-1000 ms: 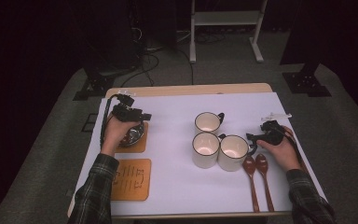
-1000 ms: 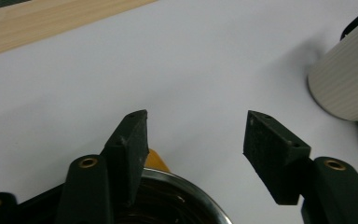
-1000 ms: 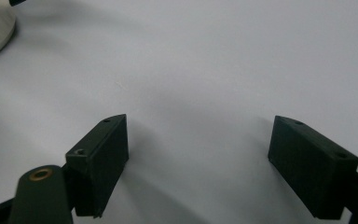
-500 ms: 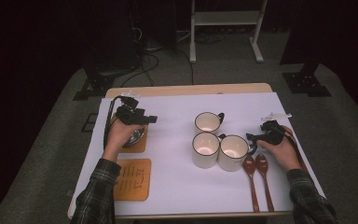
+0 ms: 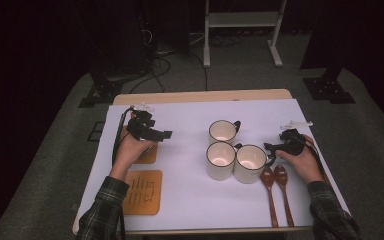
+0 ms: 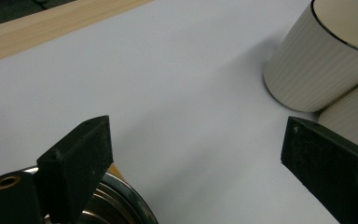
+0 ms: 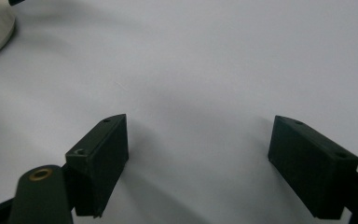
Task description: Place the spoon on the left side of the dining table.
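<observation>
White-covered table (image 5: 190, 195) before a dark room; both grippers empty.
Left gripper (image 5: 156, 136), left of centre in the high view, jaws just opened wide with nothing between them; a metal bowl (image 6: 116, 205) sits on the coaster (image 5: 147, 155) at the lower left of its own view. Three mugs (image 5: 221, 160) stand mid-frame. Right gripper (image 5: 271, 147) gapes wide over bare cloth, just right of the mugs, above two spoons (image 5: 272, 192).

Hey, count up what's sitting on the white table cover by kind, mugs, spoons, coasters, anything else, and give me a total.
Mugs: 3
Wooden spoons: 2
Wooden coasters: 2
Metal dish on the far coaster: 1
Total: 8
</observation>
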